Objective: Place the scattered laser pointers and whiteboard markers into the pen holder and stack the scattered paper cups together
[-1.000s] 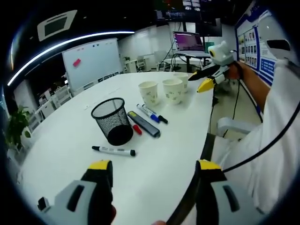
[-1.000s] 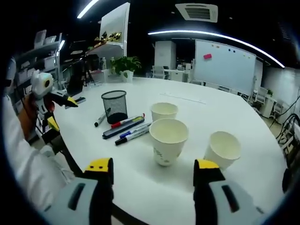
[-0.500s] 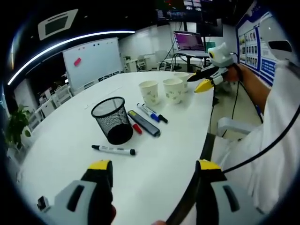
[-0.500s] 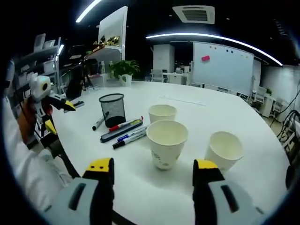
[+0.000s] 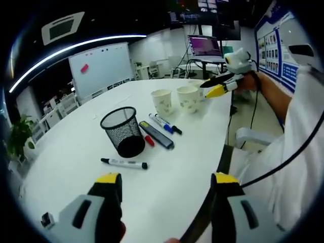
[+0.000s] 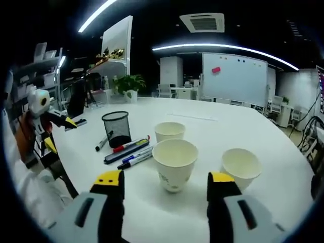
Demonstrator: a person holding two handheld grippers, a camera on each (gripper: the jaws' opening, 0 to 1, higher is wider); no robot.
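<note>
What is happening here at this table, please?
A person holds a claw in each hand over a white table. Both claws are open and hold nothing. The right claw is closest to the nearest of three paper cups, which stand apart, unstacked. The left claw faces the mesh pen holder. One marker lies in front of the holder, and more markers and pointers lie beside it. Nothing is tidied yet.

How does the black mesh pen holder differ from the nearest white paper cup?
The black wire-mesh pen holder is dark and see-through; the nearest white paper cup is pale and solid-walled. The holder stands beside the markers; the cup stands nearer the right gripper. Both stand upright, open-topped, on the white table.
</note>
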